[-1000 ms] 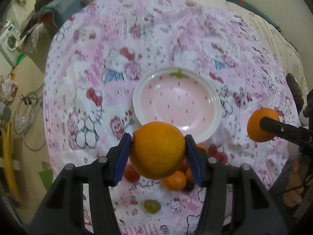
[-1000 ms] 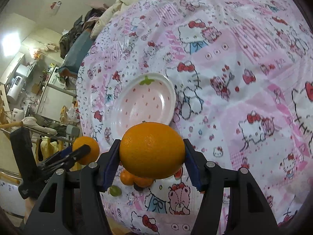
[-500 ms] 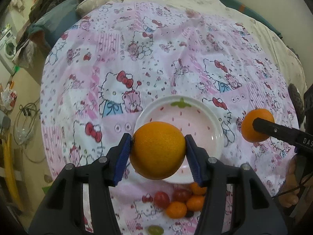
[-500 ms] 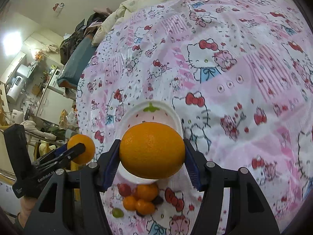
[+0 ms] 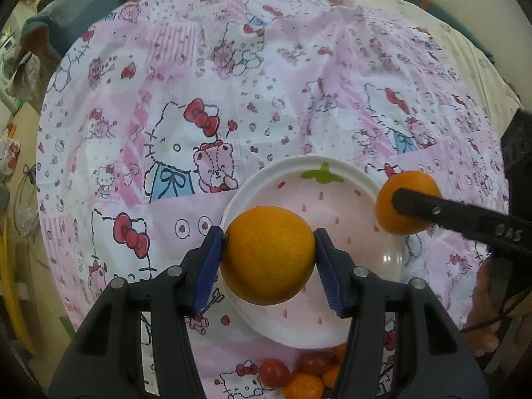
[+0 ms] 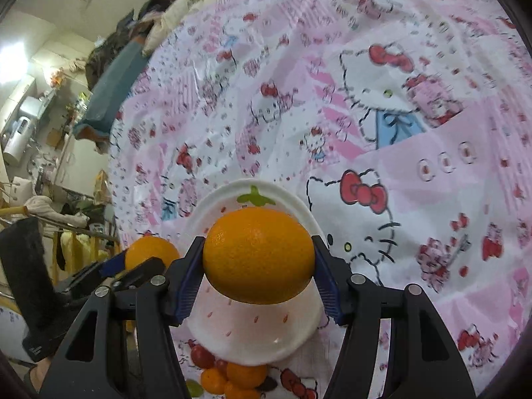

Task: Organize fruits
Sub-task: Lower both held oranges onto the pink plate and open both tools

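My left gripper point(image 5: 268, 259) is shut on a round orange point(image 5: 267, 254), held over the near left part of the white strawberry-print plate point(image 5: 335, 329). In the right wrist view my right gripper point(image 6: 258, 261) is shut on a second orange point(image 6: 258, 255), hanging above the same plate point(image 6: 292, 202). The right gripper with its orange point(image 5: 408, 206) shows at the plate's right rim in the left wrist view. The left gripper's orange point(image 6: 151, 252) appears at the left in the right wrist view. The plate holds no fruit.
A small heap of cherry tomatoes point(image 5: 274, 372) and small oranges point(image 6: 246, 375) lies on the pink cartoon-print cloth point(image 5: 199, 99) just in front of the plate. A green grape point(image 6: 194, 387) lies beside it. A person's hand point(image 5: 485, 332) shows at the right. Household clutter stands beyond the cloth's left edge.
Both grippers have moved forward and down with their oranges, from in front of the plate to over it. The fruit heap has slid toward the bottom of both views.
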Demonstrator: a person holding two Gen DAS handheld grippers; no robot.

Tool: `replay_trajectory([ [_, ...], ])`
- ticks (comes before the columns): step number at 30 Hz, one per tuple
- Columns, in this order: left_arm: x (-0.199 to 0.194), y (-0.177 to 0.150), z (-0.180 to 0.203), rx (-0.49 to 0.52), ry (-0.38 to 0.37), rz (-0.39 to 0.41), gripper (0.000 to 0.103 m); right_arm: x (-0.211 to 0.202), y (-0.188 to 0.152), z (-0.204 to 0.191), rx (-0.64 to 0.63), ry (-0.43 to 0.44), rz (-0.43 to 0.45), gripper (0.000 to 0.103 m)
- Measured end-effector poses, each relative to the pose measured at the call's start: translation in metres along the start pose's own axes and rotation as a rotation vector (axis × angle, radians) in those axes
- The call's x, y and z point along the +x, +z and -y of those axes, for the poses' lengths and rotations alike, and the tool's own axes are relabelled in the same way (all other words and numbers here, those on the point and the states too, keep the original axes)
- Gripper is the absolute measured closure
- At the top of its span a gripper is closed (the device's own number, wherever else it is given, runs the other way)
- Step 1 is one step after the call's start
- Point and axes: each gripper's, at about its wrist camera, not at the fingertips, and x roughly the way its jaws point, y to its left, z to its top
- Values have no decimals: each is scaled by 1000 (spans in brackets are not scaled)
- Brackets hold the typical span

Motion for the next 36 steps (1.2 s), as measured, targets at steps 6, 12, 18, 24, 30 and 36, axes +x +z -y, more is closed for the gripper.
replay_trajectory([
  [6, 9, -2, -4, 2, -17, -11, 52, 32, 4, -2, 10, -5, -51, 39],
  [12, 15, -5, -9, 6, -10, -24, 52, 51, 7, 1, 27, -11, -84, 37],
  [18, 24, -5, -10, -2, -24, -34, 52, 49, 8, 1, 30, 15, -80, 30],
  [24, 32, -4, 1, 26, -15, -33, 52, 20, 14, 0, 27, 33, 7, 19],
  [30, 41, 4, 10, 35, 5, -25, 52, -13, 17, 12, 65, 30, 67, 19],
  [36, 54, 15, 14, 26, 5, -28, 51, -29, 16, 34, 157, 54, 93, 19],
])
